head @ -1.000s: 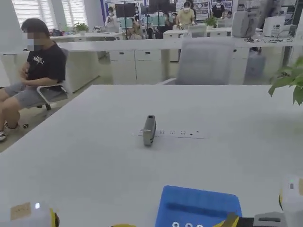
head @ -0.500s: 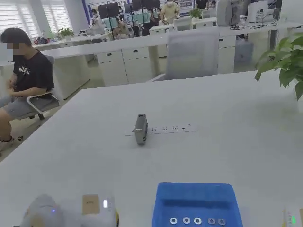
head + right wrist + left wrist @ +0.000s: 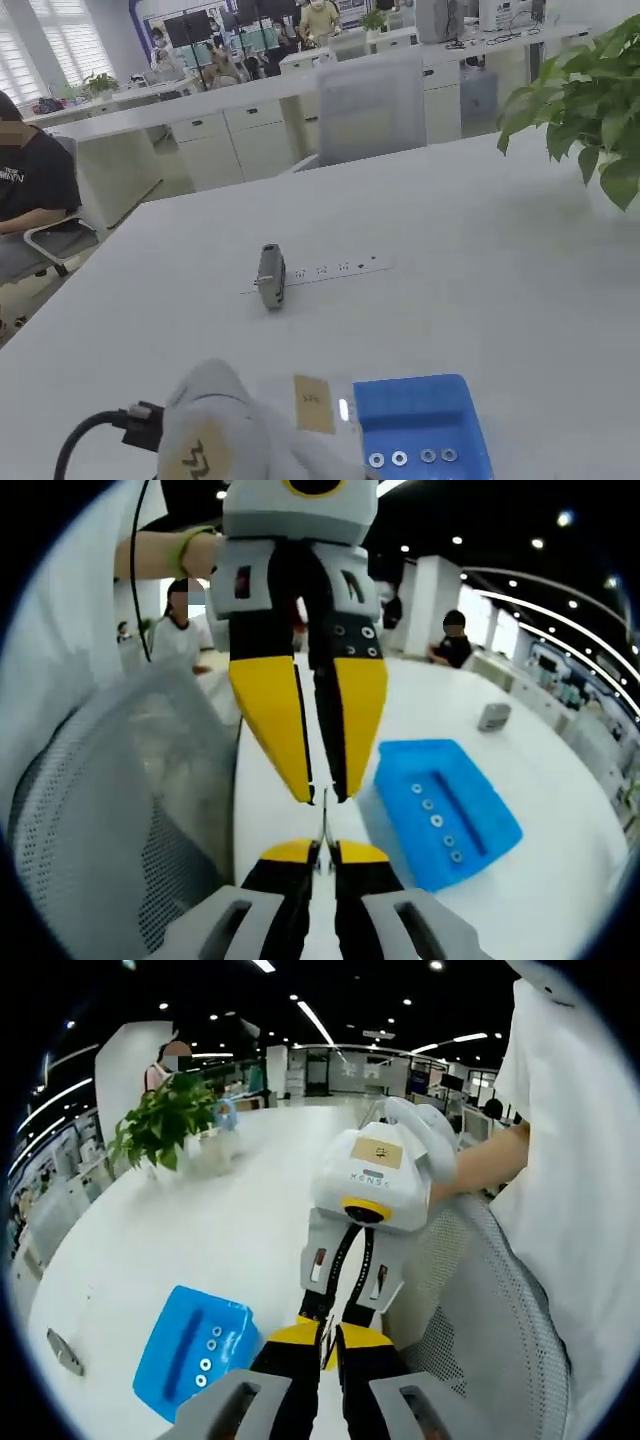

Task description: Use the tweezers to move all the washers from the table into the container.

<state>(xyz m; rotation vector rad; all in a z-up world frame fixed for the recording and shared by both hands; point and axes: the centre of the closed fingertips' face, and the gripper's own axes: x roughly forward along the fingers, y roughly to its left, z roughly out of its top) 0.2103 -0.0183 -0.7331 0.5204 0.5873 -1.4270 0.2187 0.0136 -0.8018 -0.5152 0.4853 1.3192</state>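
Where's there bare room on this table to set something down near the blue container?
Bare tabletop runs right of the blue container, toward the plant, and between the container and the power strip. Crowded: the near edge left of the container, where a gripper sits.

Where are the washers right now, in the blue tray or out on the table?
In the blue tray: the washers lie in a row inside its rim.

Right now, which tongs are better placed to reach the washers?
Left, I think, but barely. The left tongs have the blue tray and washers right beside their tips; the right tongs face them tip to tip.
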